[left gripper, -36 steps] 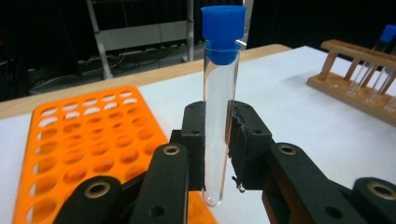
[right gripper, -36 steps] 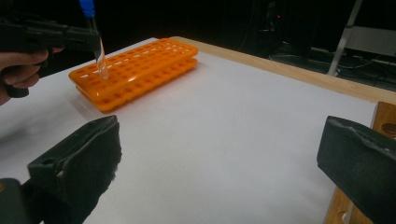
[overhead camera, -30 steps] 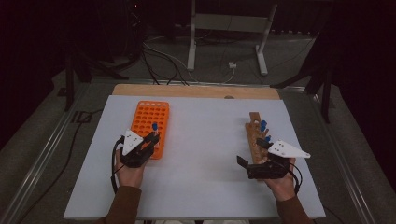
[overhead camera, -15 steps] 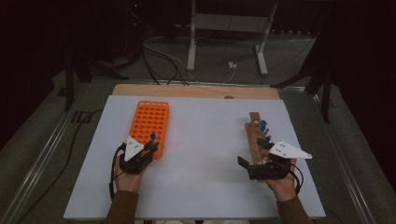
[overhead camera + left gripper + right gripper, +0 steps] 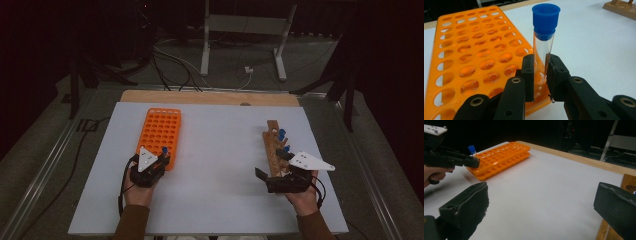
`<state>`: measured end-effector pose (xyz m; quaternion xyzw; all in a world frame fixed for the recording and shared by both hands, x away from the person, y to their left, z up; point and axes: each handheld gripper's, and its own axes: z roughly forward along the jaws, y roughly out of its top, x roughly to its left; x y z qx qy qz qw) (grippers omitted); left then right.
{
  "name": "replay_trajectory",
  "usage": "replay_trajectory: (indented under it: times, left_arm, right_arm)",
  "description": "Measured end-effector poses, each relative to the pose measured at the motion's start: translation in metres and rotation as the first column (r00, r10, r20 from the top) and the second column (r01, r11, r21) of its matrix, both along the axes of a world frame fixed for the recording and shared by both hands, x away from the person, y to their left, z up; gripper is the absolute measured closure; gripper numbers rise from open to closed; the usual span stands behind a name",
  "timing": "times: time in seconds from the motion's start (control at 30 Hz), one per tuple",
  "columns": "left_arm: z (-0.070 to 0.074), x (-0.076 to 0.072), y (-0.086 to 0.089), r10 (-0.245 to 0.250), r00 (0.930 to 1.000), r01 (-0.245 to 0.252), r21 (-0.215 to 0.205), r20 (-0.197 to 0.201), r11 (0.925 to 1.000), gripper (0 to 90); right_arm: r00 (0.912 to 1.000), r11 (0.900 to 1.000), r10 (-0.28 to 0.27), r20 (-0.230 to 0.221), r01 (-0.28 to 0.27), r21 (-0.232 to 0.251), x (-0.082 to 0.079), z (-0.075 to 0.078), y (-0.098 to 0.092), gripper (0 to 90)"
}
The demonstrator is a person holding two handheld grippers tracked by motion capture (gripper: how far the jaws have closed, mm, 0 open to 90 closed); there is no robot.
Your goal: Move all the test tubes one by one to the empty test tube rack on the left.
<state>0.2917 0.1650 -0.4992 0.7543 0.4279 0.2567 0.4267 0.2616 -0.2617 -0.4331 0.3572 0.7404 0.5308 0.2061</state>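
A clear tube with a blue cap (image 5: 545, 22) stands upright at the near right corner of the orange rack (image 5: 474, 50). My left gripper (image 5: 540, 75) is shut on its lower half. The pads hide whether its foot sits in a hole. From above, the left gripper (image 5: 162, 157) and the tube (image 5: 164, 149) are at the near end of the orange rack (image 5: 161, 127). My right gripper (image 5: 265, 176) rests open beside the near end of a wooden rack (image 5: 273, 145), its pads (image 5: 471, 202) wide apart over bare table with nothing between them.
The wooden rack holds a few blue-capped tubes (image 5: 282, 134). A white mat (image 5: 220, 165) covers the table, with a wooden strip (image 5: 210, 97) along its far edge. Cables and a metal stand lie on the dark floor beyond.
My left hand has drawn back slightly toward the near edge, still gripping the tube at the rack's corner. The right hand has not moved.
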Motion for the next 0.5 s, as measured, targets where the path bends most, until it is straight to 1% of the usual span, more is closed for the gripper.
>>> replay_trajectory:
  times: [0.23,0.4,0.5]
  left_arm:
    - [-0.0011,-0.0004,0.0002,0.002,0.9999,-0.002,-0.005,-0.010,1.0000,78.3]
    - [-0.0013,-0.0007,-0.0005,0.005,0.9998,-0.005,0.000,-0.017,1.0000,78.3]
    - [-0.0010,-0.0007,0.0002,0.009,0.9997,-0.009,-0.011,-0.021,0.9999,76.6]
  right_arm:
    - [1.0000,1.000,-0.003,0.000,0.003,0.002,0.0002,-0.0006,-0.0017,0.0]
    - [1.0000,1.000,-0.004,-0.003,0.004,0.003,-0.0004,-0.0008,-0.0018,0.0]
    - [1.0000,1.000,-0.006,0.001,0.006,-0.007,-0.0007,-0.0007,-0.0013,0.0]
